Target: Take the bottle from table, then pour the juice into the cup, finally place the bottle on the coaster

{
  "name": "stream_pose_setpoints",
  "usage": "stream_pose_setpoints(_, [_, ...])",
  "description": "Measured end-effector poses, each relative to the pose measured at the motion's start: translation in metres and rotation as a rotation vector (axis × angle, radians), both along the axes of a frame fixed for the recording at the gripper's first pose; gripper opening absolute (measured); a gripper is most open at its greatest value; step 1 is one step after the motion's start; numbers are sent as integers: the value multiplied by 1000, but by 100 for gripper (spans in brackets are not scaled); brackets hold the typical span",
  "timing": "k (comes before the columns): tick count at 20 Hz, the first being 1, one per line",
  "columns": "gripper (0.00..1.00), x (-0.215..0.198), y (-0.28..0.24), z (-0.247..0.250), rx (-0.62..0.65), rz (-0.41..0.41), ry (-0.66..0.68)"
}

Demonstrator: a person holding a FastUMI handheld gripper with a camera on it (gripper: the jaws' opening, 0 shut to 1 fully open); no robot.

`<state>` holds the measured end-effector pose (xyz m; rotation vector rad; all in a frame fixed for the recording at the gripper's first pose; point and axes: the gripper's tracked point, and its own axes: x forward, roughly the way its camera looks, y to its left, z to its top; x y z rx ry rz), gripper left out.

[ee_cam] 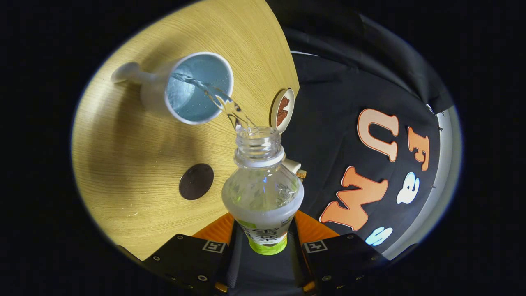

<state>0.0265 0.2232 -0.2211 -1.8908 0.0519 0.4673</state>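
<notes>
Currently pouring | gripper (263,242) clenched on bottle (263,193) | operator holds tilt steady, stream (213,94) centred in cup (199,87) | coaster (196,181) next.

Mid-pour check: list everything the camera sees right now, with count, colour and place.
bottle: one, clear with a green-and-white label, uncapped, held between the fingers and tipped toward the cup.
stream of liquid: one, clear, running from the bottle's mouth into the cup.
cup: one, white outside and pale blue inside, on the table beyond the bottle, partly filled.
dark coaster: one, dark brown, round, on the table between the cup and the fingers.
patterned disc: one, cream with a reddish-brown motif, near the table's edge just past the bottle's mouth.
table: one, light wood grain.
tool: one, fingers closed on the bottle's lower body.
</notes>
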Motion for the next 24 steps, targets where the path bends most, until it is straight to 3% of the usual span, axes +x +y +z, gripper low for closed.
stream_pose_setpoints(24, [54,12,9,22,-92,58,-32])
